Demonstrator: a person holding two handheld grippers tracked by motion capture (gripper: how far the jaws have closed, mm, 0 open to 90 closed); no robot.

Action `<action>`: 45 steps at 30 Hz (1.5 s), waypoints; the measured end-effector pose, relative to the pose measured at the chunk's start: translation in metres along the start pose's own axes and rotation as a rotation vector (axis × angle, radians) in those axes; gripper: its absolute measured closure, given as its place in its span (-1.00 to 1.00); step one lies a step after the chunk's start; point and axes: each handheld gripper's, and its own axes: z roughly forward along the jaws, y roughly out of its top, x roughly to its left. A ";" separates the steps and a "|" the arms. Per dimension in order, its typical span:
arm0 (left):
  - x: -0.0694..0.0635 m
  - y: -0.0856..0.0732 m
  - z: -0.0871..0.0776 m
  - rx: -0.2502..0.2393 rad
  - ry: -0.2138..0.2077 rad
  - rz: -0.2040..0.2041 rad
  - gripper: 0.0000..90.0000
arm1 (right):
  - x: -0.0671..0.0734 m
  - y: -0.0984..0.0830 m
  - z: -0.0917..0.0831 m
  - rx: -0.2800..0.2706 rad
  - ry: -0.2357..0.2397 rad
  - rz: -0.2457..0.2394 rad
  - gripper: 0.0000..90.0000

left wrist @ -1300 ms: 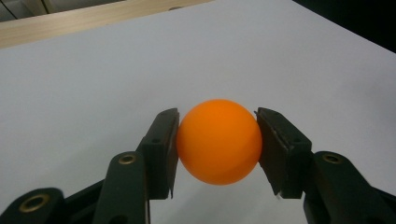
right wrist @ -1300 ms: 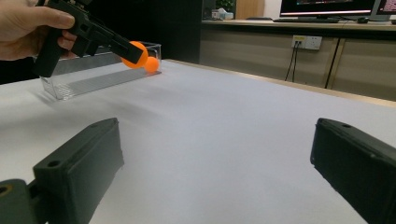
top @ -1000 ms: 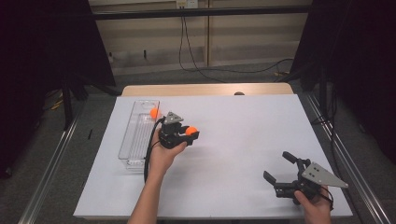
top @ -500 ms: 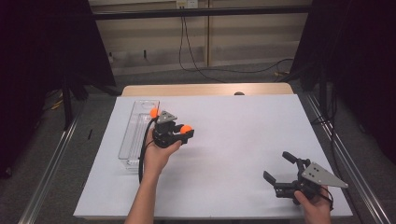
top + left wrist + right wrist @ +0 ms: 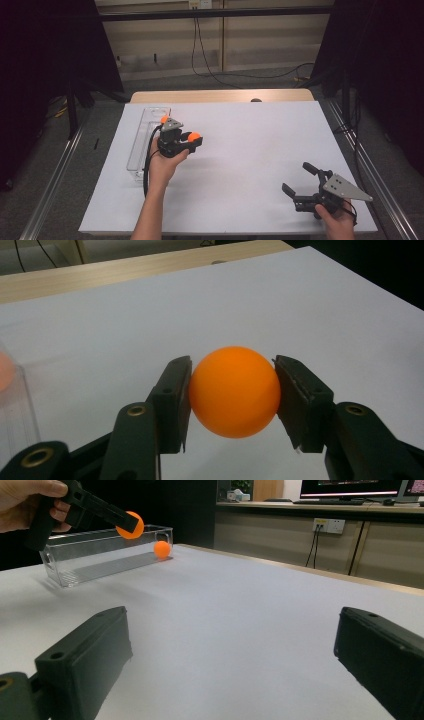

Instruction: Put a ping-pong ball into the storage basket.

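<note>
My left gripper [image 5: 192, 137] is shut on an orange ball [image 5: 194, 136], held a little above the white table beside the clear tray [image 5: 136, 150]. In the left gripper view the ball [image 5: 234, 391] sits squeezed between both black pads. A second orange ball [image 5: 164, 120] lies in the far end of the tray, also seen in the right gripper view as the ball [image 5: 161, 549] inside the clear tray [image 5: 80, 562]. My right gripper [image 5: 299, 179] rests at the near right of the table, open, with nothing between its pads.
White paper [image 5: 250, 145] covers the table, with a wooden edge [image 5: 220, 96] at the far side. Metal rails run along both sides of the table. Cables hang down the back wall.
The left gripper has carried the orange ball a little to the left and away, closer to the tray. The right gripper has stayed where it was.
</note>
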 end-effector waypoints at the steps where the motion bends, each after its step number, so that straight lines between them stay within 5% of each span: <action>1: 0.000 0.000 0.000 0.001 -0.001 0.000 0.13 | 0.000 0.000 0.000 0.000 0.000 0.000 -0.97; 45: 0.013 -0.002 -0.012 -0.001 0.040 -0.025 0.13 | 0.001 0.001 -0.002 -0.006 0.001 -0.001 -0.97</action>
